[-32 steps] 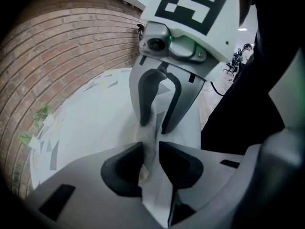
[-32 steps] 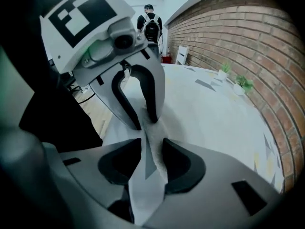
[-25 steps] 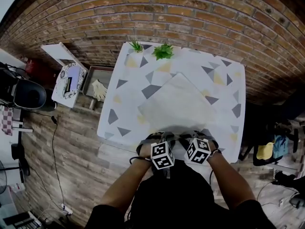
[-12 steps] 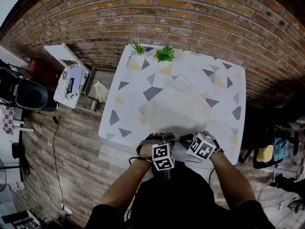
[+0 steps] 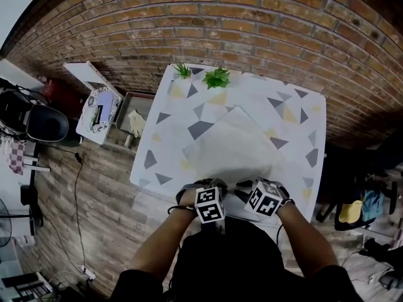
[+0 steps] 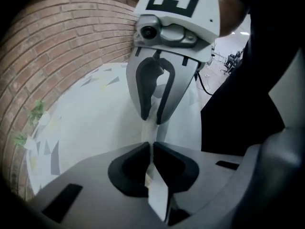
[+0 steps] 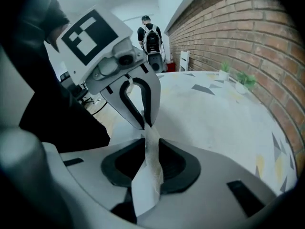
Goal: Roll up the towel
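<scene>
A pale grey towel (image 5: 233,146) lies flat and askew on the patterned table (image 5: 296,112). Both grippers sit at its near edge, side by side. My left gripper (image 5: 204,187) has just been closing, and its pads (image 6: 138,161) pinch a thin fold of towel (image 6: 157,194). My right gripper (image 5: 252,186) has just been opening wider, but a thicker strip of towel (image 7: 150,175) still fills the gap and touches both pads (image 7: 171,163). In the left gripper view the right gripper (image 6: 152,120) shows ahead; in the right gripper view the left gripper (image 7: 144,124) shows ahead. Each has its tips on the towel edge.
Two small potted plants (image 5: 217,77) (image 5: 182,71) stand at the table's far edge, against the brick wall. On the floor to the left are a tray (image 5: 129,109), a white stool (image 5: 94,106) and a black chair (image 5: 38,123). A person (image 7: 151,39) stands far off.
Both grippers stay at the towel's near edge. The left marker cube has edged slightly toward the table, and the right cube has tilted a little.
</scene>
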A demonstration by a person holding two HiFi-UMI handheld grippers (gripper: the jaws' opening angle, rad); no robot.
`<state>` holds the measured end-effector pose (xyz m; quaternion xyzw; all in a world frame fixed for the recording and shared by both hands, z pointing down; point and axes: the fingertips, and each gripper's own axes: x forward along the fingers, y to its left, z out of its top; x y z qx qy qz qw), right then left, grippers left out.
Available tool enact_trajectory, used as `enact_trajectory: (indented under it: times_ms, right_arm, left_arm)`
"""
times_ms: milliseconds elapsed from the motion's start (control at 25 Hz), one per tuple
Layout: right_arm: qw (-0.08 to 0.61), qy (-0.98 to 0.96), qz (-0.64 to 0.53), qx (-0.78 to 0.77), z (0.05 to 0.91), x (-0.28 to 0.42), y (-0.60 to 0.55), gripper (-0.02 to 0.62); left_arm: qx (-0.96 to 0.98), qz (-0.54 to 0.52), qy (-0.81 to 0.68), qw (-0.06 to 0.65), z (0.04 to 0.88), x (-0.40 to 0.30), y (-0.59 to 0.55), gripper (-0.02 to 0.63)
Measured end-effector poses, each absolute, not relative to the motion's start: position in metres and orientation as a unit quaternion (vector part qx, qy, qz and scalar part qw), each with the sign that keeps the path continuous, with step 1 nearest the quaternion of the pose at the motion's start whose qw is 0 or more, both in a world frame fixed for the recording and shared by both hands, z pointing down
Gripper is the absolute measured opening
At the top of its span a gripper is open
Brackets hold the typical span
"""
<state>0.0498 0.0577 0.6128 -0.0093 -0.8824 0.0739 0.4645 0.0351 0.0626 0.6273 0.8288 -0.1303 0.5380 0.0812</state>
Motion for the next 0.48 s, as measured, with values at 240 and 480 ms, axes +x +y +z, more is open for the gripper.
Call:
enact_trajectory:
  times_ms: [240,480]
  right_arm:
    - [0.471,-0.881,0.032,-0.021,0.617,0.052,0.056,0.088]
    - [0.493,-0.87,0.013,-0.019,0.626,0.053,0.05,0.048]
  left_arm:
    - [0.827,0.531,-0.14,0.124,0.624,0.033,0.053,0.037]
    - [0.833,0.522,-0.114,0.144,0.626,0.035,0.055,0.037]
